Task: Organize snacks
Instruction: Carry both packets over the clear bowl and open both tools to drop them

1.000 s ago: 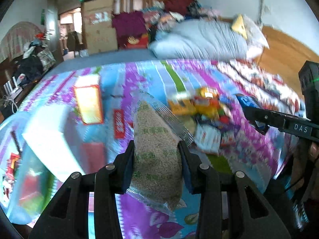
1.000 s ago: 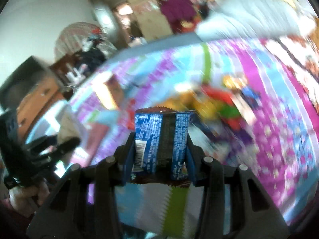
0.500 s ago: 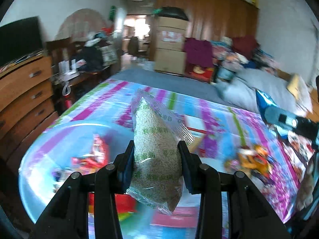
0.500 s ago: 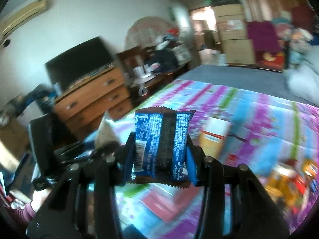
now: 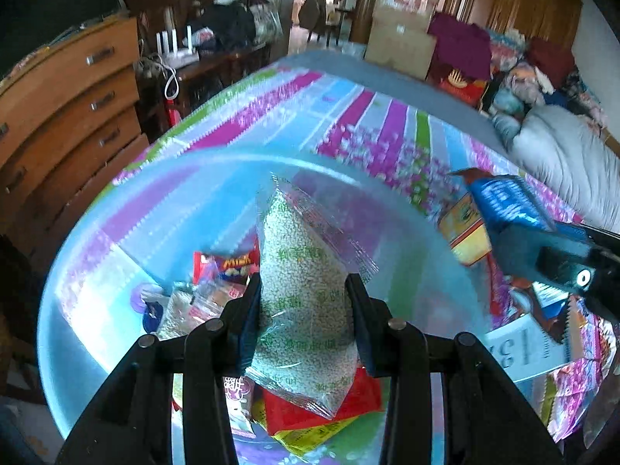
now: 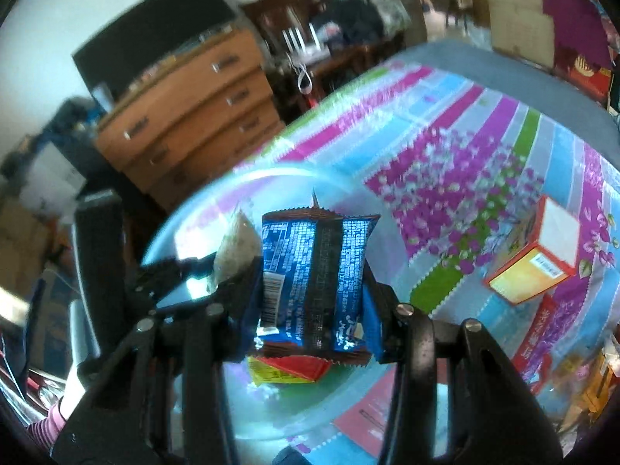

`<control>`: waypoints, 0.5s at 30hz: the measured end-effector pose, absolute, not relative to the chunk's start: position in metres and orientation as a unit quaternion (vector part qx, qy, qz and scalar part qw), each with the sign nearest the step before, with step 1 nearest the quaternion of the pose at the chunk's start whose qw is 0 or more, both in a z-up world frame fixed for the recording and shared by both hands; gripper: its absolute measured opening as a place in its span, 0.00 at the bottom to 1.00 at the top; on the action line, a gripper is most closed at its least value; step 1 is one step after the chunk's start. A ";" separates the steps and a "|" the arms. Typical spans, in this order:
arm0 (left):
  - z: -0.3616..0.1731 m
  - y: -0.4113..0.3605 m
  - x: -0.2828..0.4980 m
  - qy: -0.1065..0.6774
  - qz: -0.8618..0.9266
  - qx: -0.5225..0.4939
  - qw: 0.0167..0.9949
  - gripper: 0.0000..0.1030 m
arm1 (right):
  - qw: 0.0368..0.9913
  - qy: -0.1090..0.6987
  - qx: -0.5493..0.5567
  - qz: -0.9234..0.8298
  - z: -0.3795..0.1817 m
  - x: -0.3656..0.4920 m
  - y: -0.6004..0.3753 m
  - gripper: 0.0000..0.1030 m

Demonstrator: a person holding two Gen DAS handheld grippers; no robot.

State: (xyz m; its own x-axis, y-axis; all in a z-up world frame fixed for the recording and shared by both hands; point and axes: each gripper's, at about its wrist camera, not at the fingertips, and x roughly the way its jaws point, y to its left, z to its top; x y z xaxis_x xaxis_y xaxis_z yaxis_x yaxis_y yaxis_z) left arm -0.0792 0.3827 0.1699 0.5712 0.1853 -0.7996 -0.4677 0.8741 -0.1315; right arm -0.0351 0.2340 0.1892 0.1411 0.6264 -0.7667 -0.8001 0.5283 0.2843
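From the left wrist camera, the left gripper (image 5: 304,310) points forward and down over a clear plastic bowl (image 5: 128,209) that sits on the bed's striped floral sheet (image 5: 372,116). Its two fingers are clamped on the sides of a clear sesame packet (image 5: 306,302) printed with green characters — the packet stands upright between them, its sealed top tilted slightly left. Beneath it, inside the bowl, lie other snacks: a red packet (image 5: 310,407) with a yellow one under it, a red-and-blue packet (image 5: 228,263) and another clear grain packet (image 5: 182,310). At the right edge the right gripper (image 5: 500,209) reaches in from the side, gripping a blue wrapper (image 5: 503,201) near the bowl's right rim. An orange box (image 5: 465,232) lies on the sheet just behind it.

From the right wrist camera, the right gripper (image 6: 314,290) is angled down toward the same bowl (image 6: 217,193), its fingers pinching the blue wrapper (image 6: 314,283) by its sides, back seam and barcode facing the lens. The wrapper hangs above the bowl's inside, over a red-and-yellow packet (image 6: 286,372). To the left, the left gripper (image 6: 217,271) comes in with the sesame packet (image 6: 236,248) in its grasp — held close beside the blue wrapper. The orange box (image 6: 538,255) rests on the sheet (image 6: 465,128) to the right of the bowl, apart from it. A wooden dresser (image 6: 186,104) stands beyond the bed's edge.
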 end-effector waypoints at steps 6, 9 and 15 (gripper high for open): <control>0.161 0.382 -0.081 0.421 0.173 -0.180 0.872 0.41 | 0.742 0.467 -0.100 0.470 0.172 -0.035 0.241 0.44; 0.165 0.384 -0.082 0.417 0.174 -0.176 0.874 0.41 | 0.743 0.469 -0.103 0.467 0.170 -0.034 0.244 0.44; 0.165 0.385 -0.078 0.427 0.163 -0.181 0.871 0.47 | 0.745 0.474 -0.098 0.459 0.169 -0.031 0.247 0.45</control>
